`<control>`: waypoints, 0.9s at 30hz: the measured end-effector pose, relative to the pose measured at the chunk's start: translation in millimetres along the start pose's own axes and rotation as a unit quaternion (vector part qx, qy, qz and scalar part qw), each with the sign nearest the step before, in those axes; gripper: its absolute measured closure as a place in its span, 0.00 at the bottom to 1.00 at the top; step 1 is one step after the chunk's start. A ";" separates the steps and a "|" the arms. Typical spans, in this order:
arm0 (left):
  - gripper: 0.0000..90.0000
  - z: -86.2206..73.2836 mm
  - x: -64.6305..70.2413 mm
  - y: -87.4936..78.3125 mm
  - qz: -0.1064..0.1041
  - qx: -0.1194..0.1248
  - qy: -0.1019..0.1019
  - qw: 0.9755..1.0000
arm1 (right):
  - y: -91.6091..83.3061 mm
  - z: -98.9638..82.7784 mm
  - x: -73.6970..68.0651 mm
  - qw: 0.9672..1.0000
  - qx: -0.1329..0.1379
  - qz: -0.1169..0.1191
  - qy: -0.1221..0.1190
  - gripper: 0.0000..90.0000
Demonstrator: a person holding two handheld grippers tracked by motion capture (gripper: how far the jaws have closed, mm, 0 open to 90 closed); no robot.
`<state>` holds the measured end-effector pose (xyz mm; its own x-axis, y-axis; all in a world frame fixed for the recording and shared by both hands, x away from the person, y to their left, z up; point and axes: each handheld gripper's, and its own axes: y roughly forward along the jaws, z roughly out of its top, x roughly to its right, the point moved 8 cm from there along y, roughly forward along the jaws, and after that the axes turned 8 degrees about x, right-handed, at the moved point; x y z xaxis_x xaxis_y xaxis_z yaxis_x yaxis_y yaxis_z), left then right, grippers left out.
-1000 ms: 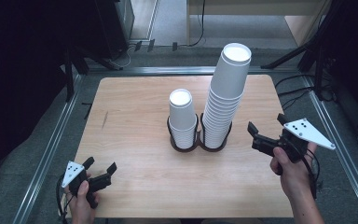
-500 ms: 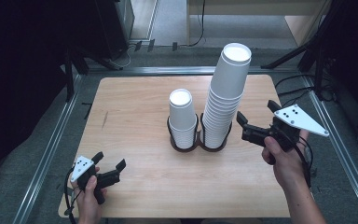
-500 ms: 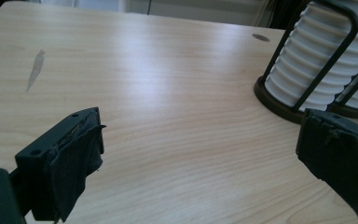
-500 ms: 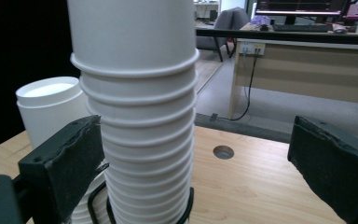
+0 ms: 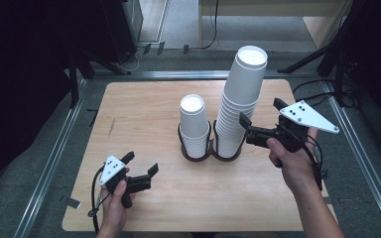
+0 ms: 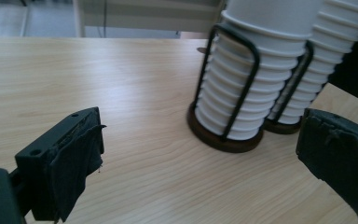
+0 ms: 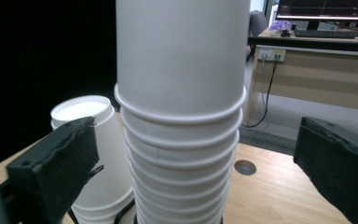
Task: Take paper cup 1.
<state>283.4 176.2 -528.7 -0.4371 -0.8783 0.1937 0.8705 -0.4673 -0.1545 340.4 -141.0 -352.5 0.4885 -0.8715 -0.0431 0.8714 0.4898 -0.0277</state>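
The right gripper (image 5: pixel 261 115) has just been opening its jaws, which now stand spread wide beside the tall stack of paper cups (image 5: pixel 240 101) with nothing between them; in the right gripper view that stack (image 7: pixel 182 112) rises straight ahead of the gap, and the short stack (image 7: pixel 95 158) stands ahead of the left jaw. To take the top cup cleanly, the jaws should probably come level around a single cup wall above its rim and close gently, since paper crushes easily and the stack could tip. The left gripper (image 5: pixel 142 166), jaws also spread and empty, faces the wire holder (image 6: pixel 242 88), well short of it; it could steady the stack. The wooden table (image 5: pixel 144 109) is otherwise bare, and beyond the jaws are a desk (image 7: pixel 317 70) and a dark room.
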 end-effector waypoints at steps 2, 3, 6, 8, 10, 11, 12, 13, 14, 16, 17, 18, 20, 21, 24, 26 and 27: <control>0.01 2.4 11.0 6.6 -0.010 -0.006 0.002 1.000 | 0.8 1.0 -0.7 1.000 0.001 0.001 0.001 0.00; 0.01 3.6 15.0 8.8 -0.014 -0.007 0.004 1.000 | 2.4 2.3 -1.7 1.000 0.002 0.001 0.001 0.00; 0.01 10.5 32.0 17.3 -0.036 0.000 0.006 0.999 | 6.0 6.0 -4.5 1.000 0.004 0.001 0.003 0.00; 0.01 15.0 42.8 23.1 -0.045 0.004 0.008 0.999 | 7.9 8.3 -6.6 1.000 0.006 0.003 0.004 0.00; 0.01 20.3 57.4 32.6 -0.052 0.007 0.015 0.999 | 10.9 11.4 -10.1 1.000 0.008 0.005 0.004 0.00; 0.01 20.3 57.4 32.6 -0.052 0.007 0.015 0.999 | 10.9 11.4 -10.1 1.000 0.008 0.005 0.004 0.00; 0.01 21.7 61.6 36.1 -0.052 0.007 0.019 0.998 | 12.0 12.2 -10.9 1.000 0.009 0.005 0.003 0.00; 0.01 23.2 65.8 39.5 -0.054 0.008 0.023 0.998 | 13.0 12.9 -11.9 1.000 0.009 0.005 0.004 0.00; 0.01 25.8 74.1 45.4 -0.060 0.008 0.028 0.998 | 14.9 14.3 -12.5 1.000 0.010 0.004 0.003 0.00; 0.01 27.0 77.9 48.2 -0.063 0.009 0.030 0.998 | 15.6 15.1 -12.6 1.000 0.010 0.004 0.003 0.00; 0.01 28.3 82.1 50.8 -0.066 0.011 0.030 0.997 | 16.5 15.9 -12.5 1.000 0.011 0.001 0.006 0.00; 0.01 30.3 89.6 55.6 -0.071 0.013 0.036 0.997 | 18.2 17.4 -11.5 1.000 0.009 -0.002 0.006 0.00; 0.01 31.0 93.2 57.6 -0.074 0.013 0.038 0.996 | 19.3 18.5 -10.8 1.000 0.010 -0.003 0.007 0.00; 0.01 31.7 96.7 59.6 -0.077 0.013 0.041 0.996 | 20.2 19.3 -10.3 1.000 0.010 -0.004 0.008 0.00; 0.01 34.0 111.2 66.4 -0.084 0.021 0.048 0.995 | 25.1 21.2 -7.5 1.000 0.006 -0.011 0.009 0.00; 0.01 34.4 114.2 67.9 -0.086 0.022 0.051 0.995 | 25.9 21.4 -7.2 1.000 0.004 -0.012 0.010 0.00; 0.01 35.0 120.8 71.8 -0.089 0.022 0.051 0.994 | 27.9 22.6 -6.3 1.000 0.003 -0.013 0.014 0.00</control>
<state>301.0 40.1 -482.6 -0.6044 -0.7883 0.1154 0.7849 -0.6140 -0.0834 362.6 -122.4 -330.4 0.4640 -0.8830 -0.0706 0.8843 0.4664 -0.0225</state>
